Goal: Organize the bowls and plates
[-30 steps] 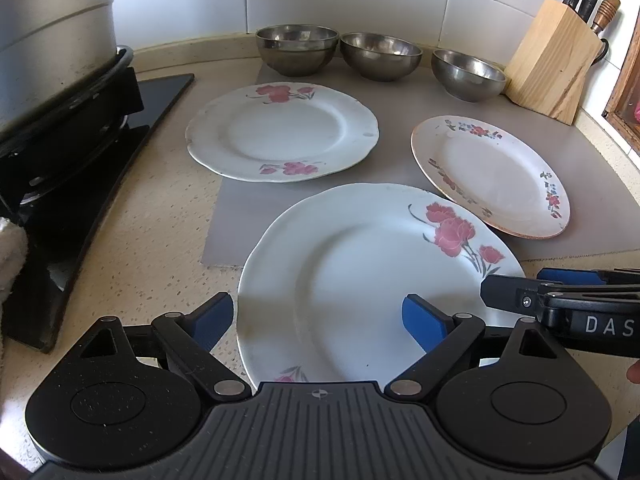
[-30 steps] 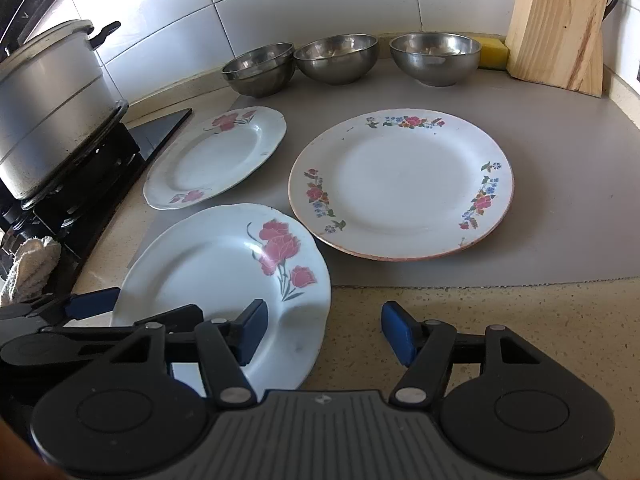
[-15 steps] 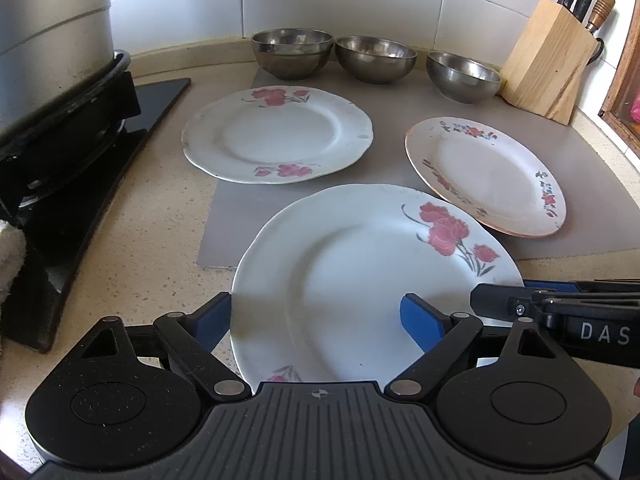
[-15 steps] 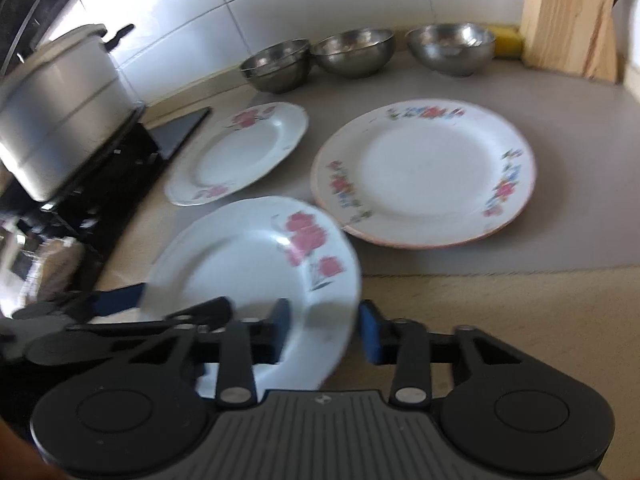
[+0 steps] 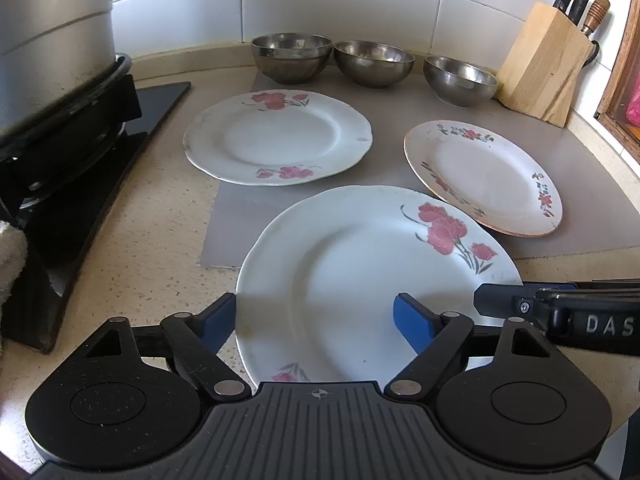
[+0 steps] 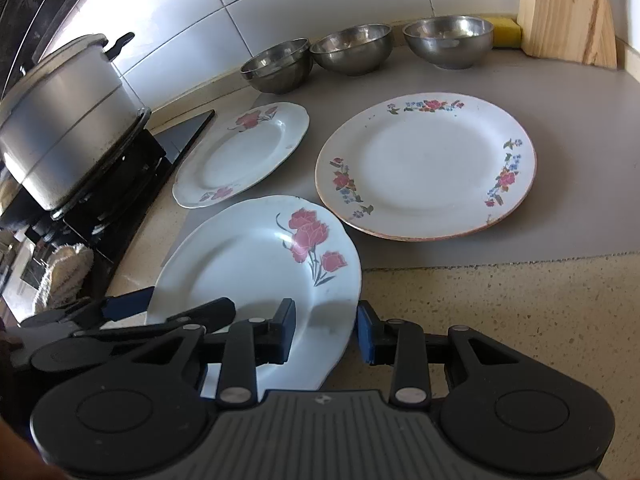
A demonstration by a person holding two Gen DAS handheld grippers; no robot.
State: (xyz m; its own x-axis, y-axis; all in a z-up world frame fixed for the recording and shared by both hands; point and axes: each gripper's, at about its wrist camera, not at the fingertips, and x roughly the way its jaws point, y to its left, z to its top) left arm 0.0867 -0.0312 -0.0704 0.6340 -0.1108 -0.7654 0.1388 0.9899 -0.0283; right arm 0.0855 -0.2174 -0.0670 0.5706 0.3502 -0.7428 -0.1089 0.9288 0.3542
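Mostly speckled countertop (image 5: 132, 264), white-tiled wall (image 5: 340, 4).

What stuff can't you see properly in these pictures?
- Near edge of the rose plate: both views, hidden behind the gripper bodies.
- Top of the big pot: left wrist view, cut off by the frame.
- Knife block top: right wrist view, cut off by the edge.
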